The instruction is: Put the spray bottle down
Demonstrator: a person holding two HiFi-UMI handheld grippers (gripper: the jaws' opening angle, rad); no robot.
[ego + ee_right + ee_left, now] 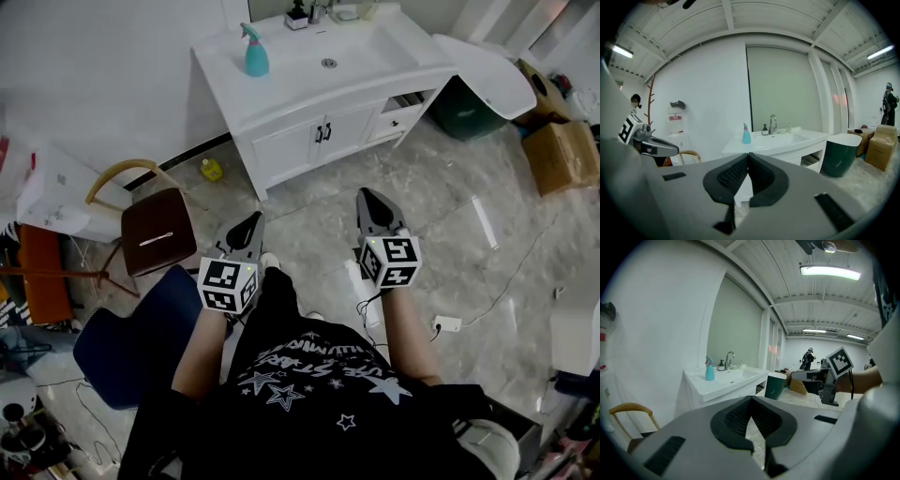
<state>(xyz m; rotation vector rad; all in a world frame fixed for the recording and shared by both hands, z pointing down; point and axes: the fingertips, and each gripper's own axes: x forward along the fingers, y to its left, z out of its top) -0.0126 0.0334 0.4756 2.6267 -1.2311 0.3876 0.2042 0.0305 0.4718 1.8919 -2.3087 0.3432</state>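
While both grippers hang over the marble floor [450, 234], the spray bottle [255, 53] stands upright on the white washstand [281, 101], near the counter's left end and to the left of the basin [349, 49]. It is a teal bottle, nothing touches it, and it is well apart from either gripper.

The left gripper [253, 217] is clenched: its own view shows the two dark pads meeting at the tips with nothing between them, and the bottle [709, 370] shows far beyond, up and to the left of those tips [751, 399]. The right gripper [366, 194] is likewise closed and empty. In its own view the tips [749, 154] point toward the washstand, and the bottle [746, 134] appears just above them in the picture, far off on the counter.

In the head view both grippers are held side by side in front of the person, pointing toward the washstand, with open floor between them and its doors.

Behind the basin stand a tap [773, 123] and a small dark soap bottle [297, 14]. A dark green tub [469, 111] sits right of the washstand, with a cardboard box [561, 155] beyond it. A brown chair [155, 230] stands to the left of the left gripper.
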